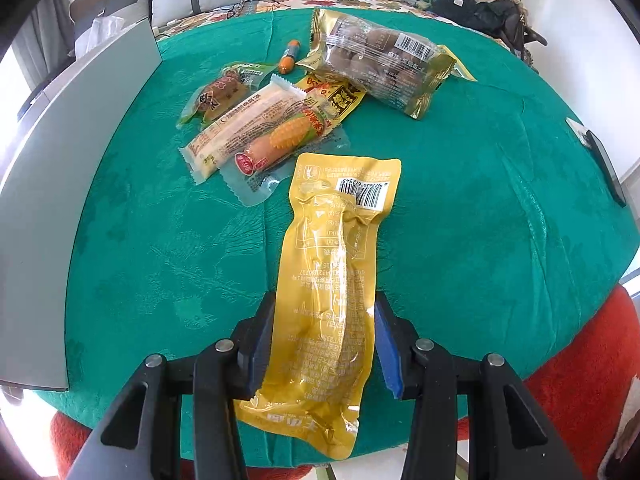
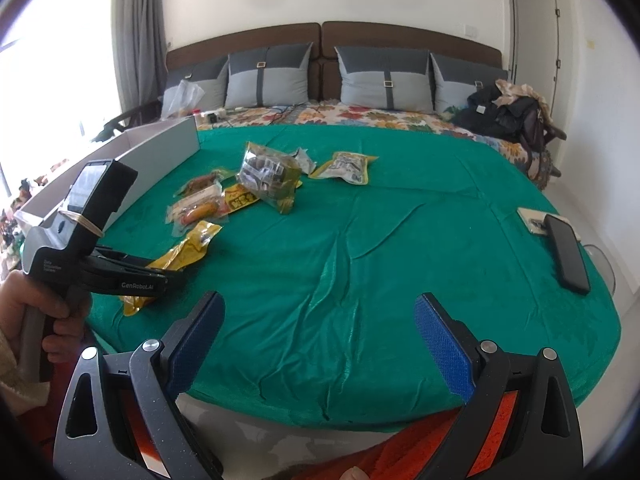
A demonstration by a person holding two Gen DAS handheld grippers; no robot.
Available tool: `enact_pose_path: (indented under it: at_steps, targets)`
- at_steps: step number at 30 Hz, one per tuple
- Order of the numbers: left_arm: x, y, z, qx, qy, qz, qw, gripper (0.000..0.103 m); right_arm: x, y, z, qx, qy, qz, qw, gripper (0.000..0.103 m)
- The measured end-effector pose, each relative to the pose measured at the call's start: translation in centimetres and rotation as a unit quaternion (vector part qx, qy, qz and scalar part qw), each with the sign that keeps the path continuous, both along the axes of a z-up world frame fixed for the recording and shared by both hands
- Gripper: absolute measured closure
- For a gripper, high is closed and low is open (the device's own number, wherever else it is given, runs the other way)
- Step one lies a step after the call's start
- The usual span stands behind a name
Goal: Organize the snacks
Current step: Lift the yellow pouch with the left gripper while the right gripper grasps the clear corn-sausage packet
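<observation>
Clamped across the long yellow packet (image 1: 334, 280), the left gripper (image 1: 325, 340) squeezes slick, crinkly, probably light film; mid-length looks steadiest. Right gripper (image 2: 320, 344) gapes empty.

Both grippers, left gripper (image 1: 324, 344) and right gripper (image 2: 318, 348), are chunky black plastic with blue textured pads (image 2: 444, 350), silver screws (image 1: 424, 345) and white GenRobot.AI lettering (image 2: 137, 286).
</observation>
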State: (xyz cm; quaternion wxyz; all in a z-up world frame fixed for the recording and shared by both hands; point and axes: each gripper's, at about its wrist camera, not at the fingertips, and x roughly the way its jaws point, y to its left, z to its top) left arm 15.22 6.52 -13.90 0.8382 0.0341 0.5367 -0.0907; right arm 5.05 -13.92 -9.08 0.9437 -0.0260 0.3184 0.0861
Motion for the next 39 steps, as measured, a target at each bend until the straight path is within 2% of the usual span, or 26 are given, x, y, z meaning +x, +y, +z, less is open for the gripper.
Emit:
enact_pose_path:
  at_steps: [11,17,23,25,28,30,33,34,35,36,37,38,39]
  targets:
    - [-0.6,0.9,-0.2,-0.007,-0.002,0.005,1.0000,0.058,0.4,2.1,-0.3,-0.035,0.008,0.022,0.999,0.006]
    - [-0.7,5.7,-0.1,-0.013,0.003,0.064,0.9978,0.058,1.5,3.5,-1.1,-0.032,0.032,0.044,0.998,0.006]
    - [-0.9,10.8,-0.3,-0.032,0.005,0.122,0.9920,0.058,5.3,5.3,-2.4,-0.018,0.084,0.085,0.993,0.006]
    - [-0.9,11.4,-0.3,-0.034,0.002,0.129,0.9911,0.057,7.1,6.2,-3.1,0.002,0.112,0.091,0.989,0.006]
    - [-0.9,11.3,-0.4,-0.023,-0.005,0.126,0.9918,0.057,11.2,7.4,-4.7,0.049,0.186,0.082,0.978,0.006]
    - [-0.9,10.8,-0.4,-0.008,-0.008,0.123,0.9924,0.057,14.4,8.6,-5.9,0.089,0.237,0.077,0.964,0.006]
    - [-0.8,10.4,-0.4,0.004,-0.008,0.121,0.9926,0.057,19.1,9.9,-7.4,0.176,0.286,0.042,0.941,0.009]
    - [-0.8,10.5,-0.4,0.003,-0.008,0.122,0.9925,0.057,20.6,10.3,-7.8,0.206,0.298,0.024,0.932,0.008]
    - [-0.7,10.6,-0.4,0.001,-0.007,0.124,0.9923,0.057,21.7,10.8,-7.7,0.225,0.293,0.005,0.929,0.008]
    - [-0.7,10.7,-0.4,-0.003,-0.006,0.125,0.9921,0.057,22.9,11.3,-7.7,0.245,0.296,-0.002,0.923,0.011]
    - [-0.6,10.8,-0.4,-0.007,-0.004,0.127,0.9919,0.057,23.9,12.0,-7.8,0.261,0.301,-0.006,0.917,0.024]
    - [-0.6,11.0,-0.4,-0.011,-0.003,0.129,0.9916,0.057,24.6,12.5,-7.8,0.260,0.305,-0.018,0.916,0.032]
    - [-0.5,11.2,-0.4,-0.014,-0.001,0.130,0.9914,0.057,25.2,13.0,-7.6,0.253,0.300,-0.027,0.919,0.048]
